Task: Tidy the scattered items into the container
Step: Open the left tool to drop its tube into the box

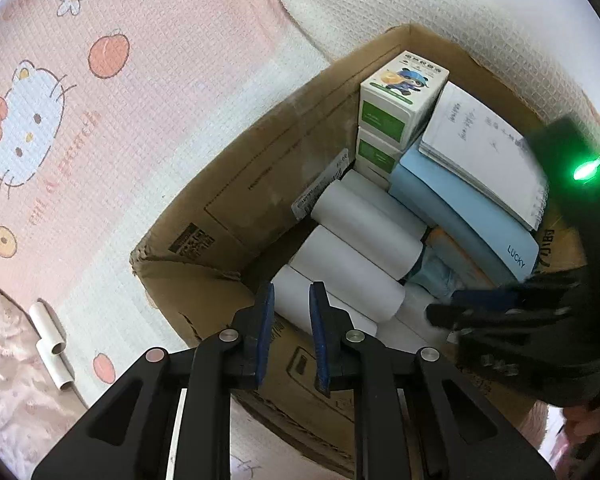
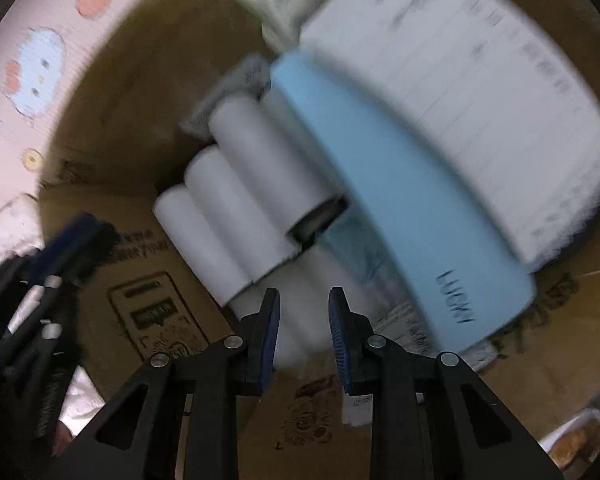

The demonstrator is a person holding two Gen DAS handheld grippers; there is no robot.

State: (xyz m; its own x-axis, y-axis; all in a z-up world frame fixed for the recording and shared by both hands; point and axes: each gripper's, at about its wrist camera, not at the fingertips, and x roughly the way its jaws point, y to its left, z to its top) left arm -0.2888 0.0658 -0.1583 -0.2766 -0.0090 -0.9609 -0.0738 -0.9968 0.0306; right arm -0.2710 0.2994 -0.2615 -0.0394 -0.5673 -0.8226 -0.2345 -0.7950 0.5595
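Note:
A brown cardboard box (image 1: 236, 204) holds several white paper rolls (image 1: 360, 256), two white-and-green cartons (image 1: 400, 96), a blue "LUCKY" case (image 1: 472, 216) and a spiral notepad (image 1: 484, 152) on top of it. My left gripper (image 1: 292, 336) is open and empty over the box's near corner. My right gripper (image 2: 304, 332) is open and empty inside the box, just above the white rolls (image 2: 236, 184) and beside the blue case (image 2: 400, 200); it also shows in the left wrist view (image 1: 500, 304). The right wrist view is blurred.
The box sits on a pink Hello Kitty mat (image 1: 80, 120). Two thin white tubes (image 1: 52, 344) lie on the mat left of the box, beside a pale crumpled cloth (image 1: 8, 380). The left gripper (image 2: 40, 280) appears at the right view's left edge.

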